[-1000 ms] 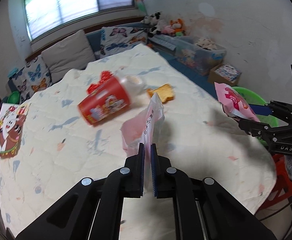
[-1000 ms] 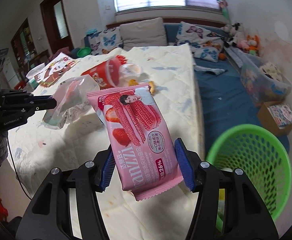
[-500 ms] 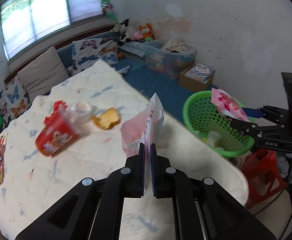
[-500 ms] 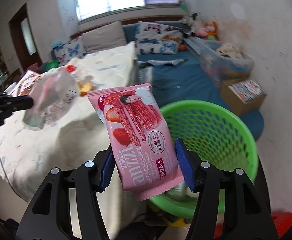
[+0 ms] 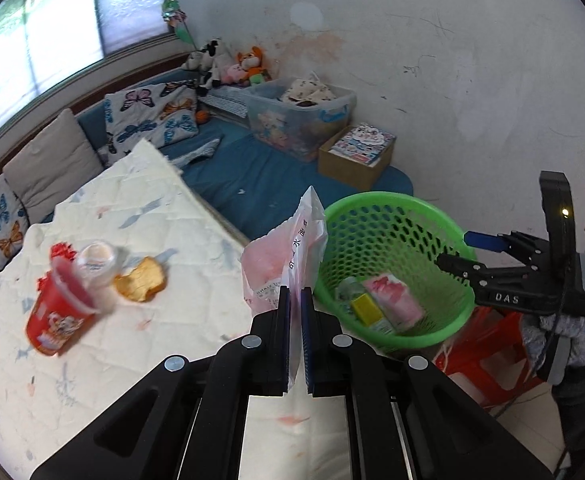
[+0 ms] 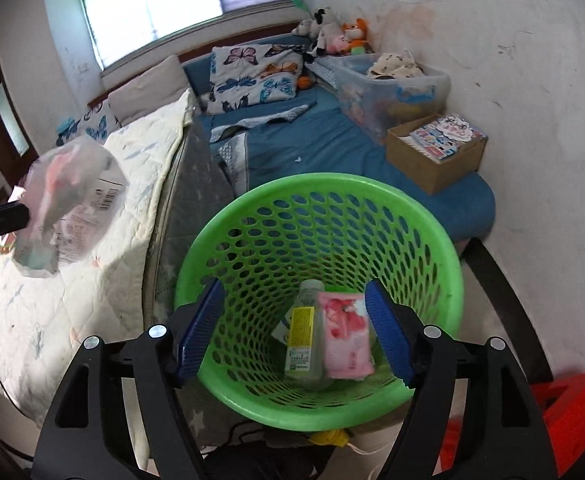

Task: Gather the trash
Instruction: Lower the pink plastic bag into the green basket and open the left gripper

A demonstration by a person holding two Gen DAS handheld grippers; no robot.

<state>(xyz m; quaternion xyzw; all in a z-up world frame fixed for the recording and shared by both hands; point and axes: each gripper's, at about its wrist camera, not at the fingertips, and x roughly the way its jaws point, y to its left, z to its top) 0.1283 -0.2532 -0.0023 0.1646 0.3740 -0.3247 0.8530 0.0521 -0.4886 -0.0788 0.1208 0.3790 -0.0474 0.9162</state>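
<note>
The left gripper [image 5: 295,300] has its fingers clamped on a crumpled translucent pink-and-white plastic bag [image 5: 288,252]. The right gripper [image 6: 292,328] hangs over the round green perforated plastic basket [image 6: 448,252], fingers opening, nothing between them; the pink snack packet [image 6: 346,340] lies inside.
</note>
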